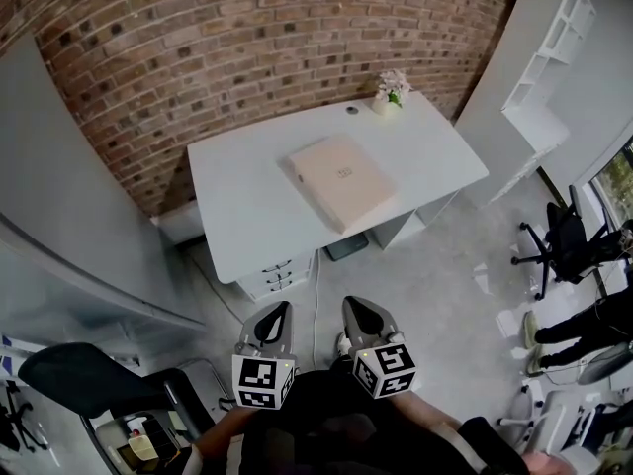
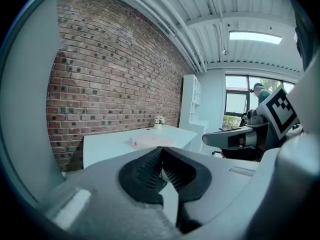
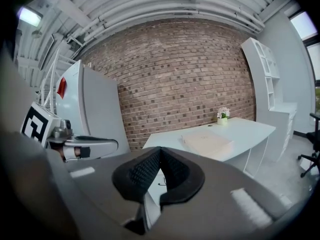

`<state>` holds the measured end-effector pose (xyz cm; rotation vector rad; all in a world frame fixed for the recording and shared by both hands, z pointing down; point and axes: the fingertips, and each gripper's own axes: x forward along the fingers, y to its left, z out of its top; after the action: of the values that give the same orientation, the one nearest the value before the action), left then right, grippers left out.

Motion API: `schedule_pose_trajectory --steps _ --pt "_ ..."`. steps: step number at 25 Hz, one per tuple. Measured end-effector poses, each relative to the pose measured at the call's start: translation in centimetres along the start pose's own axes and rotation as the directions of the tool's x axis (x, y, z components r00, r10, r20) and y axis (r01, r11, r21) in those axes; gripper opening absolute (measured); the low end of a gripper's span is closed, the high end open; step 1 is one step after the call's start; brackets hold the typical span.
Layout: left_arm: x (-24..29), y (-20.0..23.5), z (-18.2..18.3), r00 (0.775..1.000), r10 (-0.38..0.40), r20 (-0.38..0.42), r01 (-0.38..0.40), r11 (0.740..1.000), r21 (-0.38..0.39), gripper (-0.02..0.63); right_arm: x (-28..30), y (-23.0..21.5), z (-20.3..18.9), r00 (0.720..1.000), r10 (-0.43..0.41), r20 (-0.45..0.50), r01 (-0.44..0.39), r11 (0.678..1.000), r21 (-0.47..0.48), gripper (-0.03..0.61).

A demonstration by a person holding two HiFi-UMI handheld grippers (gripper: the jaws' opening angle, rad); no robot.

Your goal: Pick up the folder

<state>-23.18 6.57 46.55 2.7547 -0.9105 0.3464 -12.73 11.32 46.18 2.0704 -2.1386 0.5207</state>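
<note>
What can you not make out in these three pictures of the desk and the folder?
- Mark on the folder: too small to read, all views.
- The dark round thing beside the flower pot: too small to name, head view.
- Space under the desk: mostly hidden by its top, head view.

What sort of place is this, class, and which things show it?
Probably an office: a white desk with a folder on it, drawers beneath, and a swivel chair nearby.

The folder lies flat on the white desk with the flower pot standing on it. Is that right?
No. The flower pot stands on the white desk itself, apart from the folder, which lies flat there; the head view shows it.
</note>
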Motion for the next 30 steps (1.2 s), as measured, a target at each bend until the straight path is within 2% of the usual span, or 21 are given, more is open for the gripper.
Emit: schedule_pose_trajectory --steps 3,10,20,25,30 --pt "0.8 -0.6 0.0 1.000 -0.001 -0.013 0.001 1.000 -0.010 -0.003 -0.1 -1.3 0.2 1.000 -0.023 0.001 0.023 1.000 0.016 0.002" --pt "3.7 -1.0 0.5 0.999 0.031 -0.037 -0.032 0.999 -0.033 -0.003 1.6 -4.7 1.5 1.000 -0.006 -0.003 0.006 1.000 0.023 0.002" --pt "9.3 -2.7 3.1 0.994 0.100 -0.044 -0.101 0.995 -0.026 -0.002 4.0 -10.8 3.8 0.998 0.065 0.012 -0.065 0.997 0.043 0.002" --pt "12.2 -4.5 3.6 0.989 0.130 -0.065 -0.133 0.990 -0.047 -0.002 4.5 -13.8 4.4 0.994 0.110 0.000 -0.110 0.993 0.040 0.002" --pt "14.9 -7.2 3.4 0.987 0.136 -0.087 -0.140 0.989 -0.050 -0.002 4.2 -17.2 3.5 0.990 0.138 -0.038 -0.136 0.989 0.053 0.002"
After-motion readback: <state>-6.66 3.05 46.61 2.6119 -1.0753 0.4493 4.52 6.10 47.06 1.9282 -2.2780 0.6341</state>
